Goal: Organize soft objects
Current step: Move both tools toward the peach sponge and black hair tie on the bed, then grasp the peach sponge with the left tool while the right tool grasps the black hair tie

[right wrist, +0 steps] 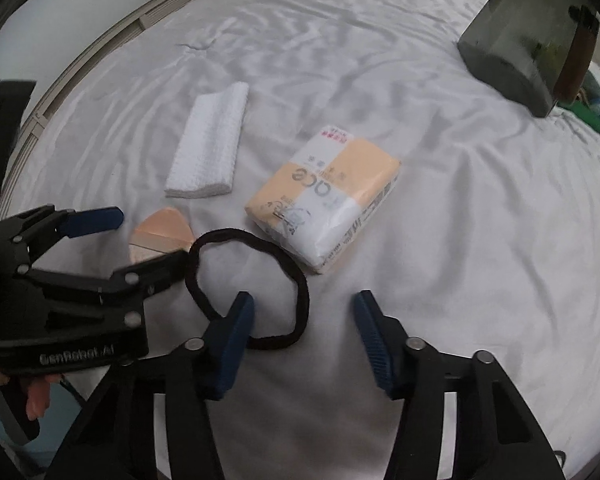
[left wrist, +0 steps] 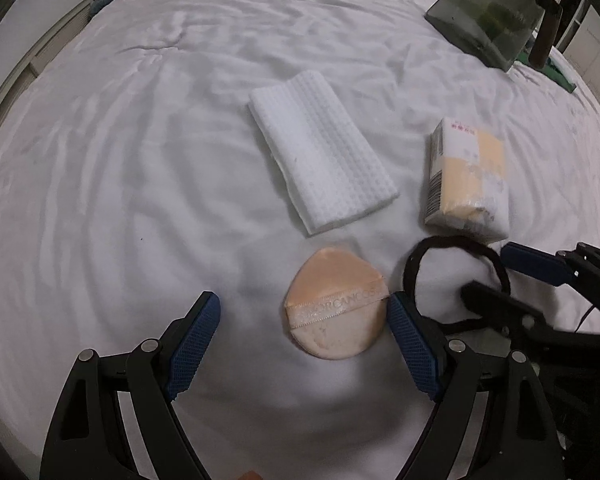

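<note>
Four soft things lie on the bed point(left wrist: 120, 160): towel point(left wrist: 320, 152), tissue pack point(left wrist: 466, 180), powder puff point(left wrist: 334, 308), hair band point(right wrist: 252, 280). The left hand-held gripper point(left wrist: 304, 316) straddles the puff, released, likely for pickup; the right hand-held gripper point(right wrist: 304, 320), also released, has one finger inside the band

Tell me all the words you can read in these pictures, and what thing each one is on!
"GenRobot.AI": white letters on the black body of the left gripper, seen from the right wrist view.
"face", upside down, first letter unclear: on the tissue pack.
Small red and grey print and the side strip on the tissue pack: too small to read.
Woven letters on the ribbon of the powder puff: too blurred to read.
</note>
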Available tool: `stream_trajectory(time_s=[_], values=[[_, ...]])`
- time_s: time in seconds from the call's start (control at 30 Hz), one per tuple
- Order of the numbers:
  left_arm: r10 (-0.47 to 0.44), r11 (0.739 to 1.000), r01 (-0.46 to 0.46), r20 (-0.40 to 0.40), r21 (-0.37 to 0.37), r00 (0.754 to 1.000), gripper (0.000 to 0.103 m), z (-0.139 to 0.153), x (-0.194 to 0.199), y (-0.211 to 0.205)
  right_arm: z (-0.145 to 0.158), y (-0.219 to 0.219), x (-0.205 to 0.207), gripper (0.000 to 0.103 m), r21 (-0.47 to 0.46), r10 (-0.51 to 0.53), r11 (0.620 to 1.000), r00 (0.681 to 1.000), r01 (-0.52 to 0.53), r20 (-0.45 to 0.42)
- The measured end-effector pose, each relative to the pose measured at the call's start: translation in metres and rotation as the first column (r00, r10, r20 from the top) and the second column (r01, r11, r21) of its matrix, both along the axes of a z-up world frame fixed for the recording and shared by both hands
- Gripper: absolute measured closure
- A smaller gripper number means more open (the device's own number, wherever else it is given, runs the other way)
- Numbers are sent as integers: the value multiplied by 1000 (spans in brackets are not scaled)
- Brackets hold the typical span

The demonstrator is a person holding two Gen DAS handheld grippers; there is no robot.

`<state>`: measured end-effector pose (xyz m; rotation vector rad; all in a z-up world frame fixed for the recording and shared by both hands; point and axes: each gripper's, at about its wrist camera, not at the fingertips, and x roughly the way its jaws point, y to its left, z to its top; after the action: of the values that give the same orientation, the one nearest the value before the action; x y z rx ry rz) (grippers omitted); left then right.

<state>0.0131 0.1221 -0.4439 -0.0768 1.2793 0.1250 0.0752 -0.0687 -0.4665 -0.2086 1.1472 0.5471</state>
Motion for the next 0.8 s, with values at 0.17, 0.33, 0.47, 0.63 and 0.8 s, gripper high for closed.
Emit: stream_trajectory(time_s=[0.17,0.33,0.47,0.63,0.8], values=[[-3,1000,3,2,-9,1000,22,-3,0,0,-6,0,9,61,29,-13,999,1000,14,-26],[2,1000,-2,0,-12,1000,22,-4,-5,5,-7,2,9,73,25,5,1000,999,-4,-42],[0,1000,0,1,-7,1000,22,-3,-7,5,-8,-3,13,99,-7,-4,1000,999,4,-50],[6,1000,-6,1,-7,1000,22,-4,-6,4,0,-27,9,99,-26,-58,998,997,57,-44],[10,1000,-10,-4,-6,1000,22,-4,-3,2,3,-55,9,46,-25,-133,991,989,132,-68]])
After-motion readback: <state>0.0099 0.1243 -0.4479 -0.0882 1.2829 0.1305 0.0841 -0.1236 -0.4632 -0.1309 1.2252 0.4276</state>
